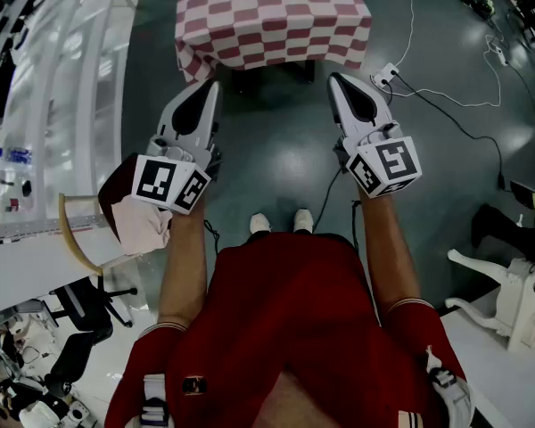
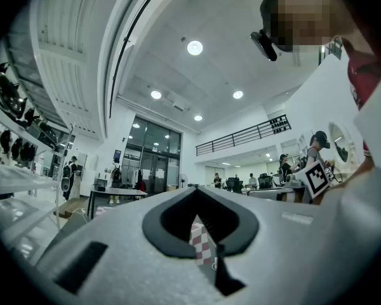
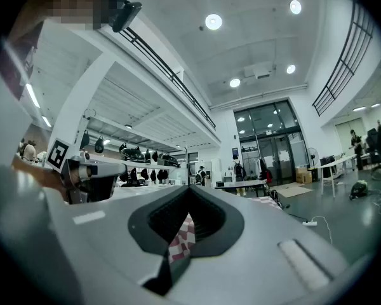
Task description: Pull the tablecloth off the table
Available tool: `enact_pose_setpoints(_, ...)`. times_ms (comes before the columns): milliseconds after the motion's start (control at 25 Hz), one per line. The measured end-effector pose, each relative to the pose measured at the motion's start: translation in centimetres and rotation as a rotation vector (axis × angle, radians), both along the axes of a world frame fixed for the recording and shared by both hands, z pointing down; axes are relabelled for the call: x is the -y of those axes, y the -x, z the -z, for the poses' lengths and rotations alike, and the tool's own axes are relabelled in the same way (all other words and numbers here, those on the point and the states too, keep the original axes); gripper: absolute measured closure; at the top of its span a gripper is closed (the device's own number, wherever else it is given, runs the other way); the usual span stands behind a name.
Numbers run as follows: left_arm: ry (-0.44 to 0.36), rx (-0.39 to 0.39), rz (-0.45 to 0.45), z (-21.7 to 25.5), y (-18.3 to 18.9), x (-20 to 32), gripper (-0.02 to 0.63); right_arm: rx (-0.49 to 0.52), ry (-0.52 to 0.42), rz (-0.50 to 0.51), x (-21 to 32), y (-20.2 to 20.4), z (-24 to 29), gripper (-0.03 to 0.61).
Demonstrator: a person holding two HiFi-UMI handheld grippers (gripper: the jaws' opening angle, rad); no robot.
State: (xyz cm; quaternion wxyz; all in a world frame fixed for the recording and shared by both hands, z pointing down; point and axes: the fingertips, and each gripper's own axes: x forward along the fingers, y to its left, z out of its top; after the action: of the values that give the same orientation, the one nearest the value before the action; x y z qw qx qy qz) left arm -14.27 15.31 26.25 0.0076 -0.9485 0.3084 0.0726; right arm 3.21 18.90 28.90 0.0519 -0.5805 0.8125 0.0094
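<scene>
Left gripper (image 1: pixel 210 85) and right gripper (image 1: pixel 335 78) clench the tablecloth's (image 1: pixel 272 12) near corners; pull back evenly, keeping both level.

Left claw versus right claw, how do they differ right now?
The left claw bites the tablecloth at its drooping left corner; the right claw bites the front hem near the right corner. The left slants rightward, the right leftward. Both are shut on checked cloth.
</scene>
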Motion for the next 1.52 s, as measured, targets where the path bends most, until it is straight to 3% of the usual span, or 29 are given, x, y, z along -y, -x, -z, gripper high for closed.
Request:
enact_pose_setpoints(440,0.007,0.018,0.015,-0.3,-1.8,-0.2,0.609,0.020,-0.026,0.030,-0.4,-1.7,0.3,0.566)
enact_pose_setpoints(1160,0.024,0.022,0.102,-1.3,-8.1,0.5,0.609,0.035,0.008,0.059,0.6,-10.7,-2.1,0.566)
enact_pose_setpoints(1520,0.050,0.021,0.090,-2.7,-9.7,4.2,0.609,0.040,0.045,0.038,3.8,-12.3,-3.7,0.566)
